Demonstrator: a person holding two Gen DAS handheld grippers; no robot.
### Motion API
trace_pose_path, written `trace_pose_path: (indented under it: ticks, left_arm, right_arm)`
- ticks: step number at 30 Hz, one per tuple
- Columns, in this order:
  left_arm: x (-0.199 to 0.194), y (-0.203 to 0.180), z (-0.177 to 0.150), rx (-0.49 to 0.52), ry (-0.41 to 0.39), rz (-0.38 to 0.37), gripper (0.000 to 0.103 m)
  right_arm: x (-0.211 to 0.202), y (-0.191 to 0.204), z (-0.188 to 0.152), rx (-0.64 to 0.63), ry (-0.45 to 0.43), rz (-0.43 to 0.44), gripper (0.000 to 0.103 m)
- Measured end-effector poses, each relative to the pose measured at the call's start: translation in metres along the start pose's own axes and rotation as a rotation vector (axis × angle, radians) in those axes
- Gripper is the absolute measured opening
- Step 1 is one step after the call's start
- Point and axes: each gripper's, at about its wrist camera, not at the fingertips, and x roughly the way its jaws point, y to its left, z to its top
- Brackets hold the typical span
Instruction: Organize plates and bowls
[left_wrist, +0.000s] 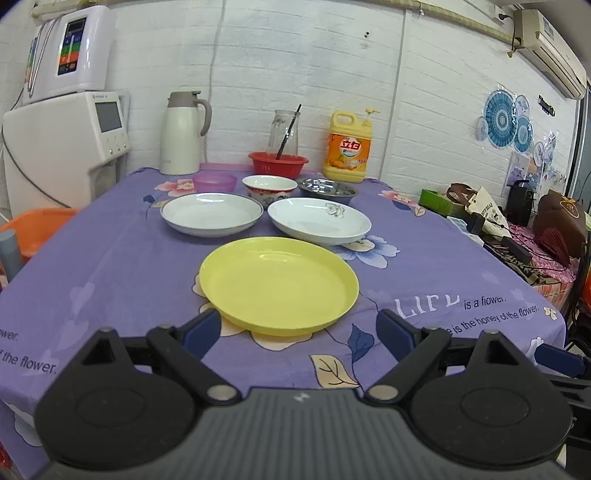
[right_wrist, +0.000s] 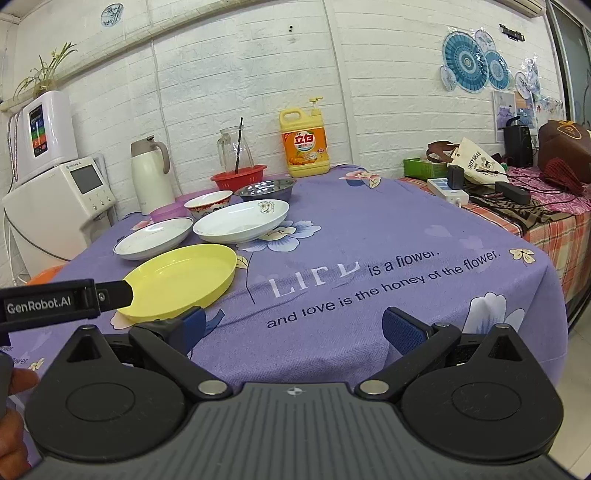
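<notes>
A yellow plate (left_wrist: 279, 282) lies nearest on the purple cloth, also in the right wrist view (right_wrist: 181, 280). Behind it lie two white plates (left_wrist: 212, 214) (left_wrist: 319, 220). Further back stand a purple bowl (left_wrist: 215, 182), a red-patterned bowl (left_wrist: 269, 189) and a steel bowl (left_wrist: 328, 190). My left gripper (left_wrist: 299, 332) is open and empty, just short of the yellow plate's near rim. My right gripper (right_wrist: 295, 325) is open and empty, over bare cloth to the right of the yellow plate. The left gripper's body (right_wrist: 48, 304) shows at the left in the right wrist view.
At the back stand a white thermos (left_wrist: 183, 134), a red basket (left_wrist: 277, 162) with a glass jug, and a yellow detergent bottle (left_wrist: 349, 147). White appliances (left_wrist: 62, 147) stand left. A cluttered side table (right_wrist: 517, 199) is right. The table's front edge is close below both grippers.
</notes>
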Motion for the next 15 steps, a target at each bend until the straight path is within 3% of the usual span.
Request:
trace_pose_path:
  ticks: [15]
  left_arm:
    - [-0.012, -0.011, 0.001, 0.038, -0.021, -0.02, 0.089]
  right_arm:
    - [-0.001, -0.007, 0.002, 0.023, -0.01, -0.01, 0.103]
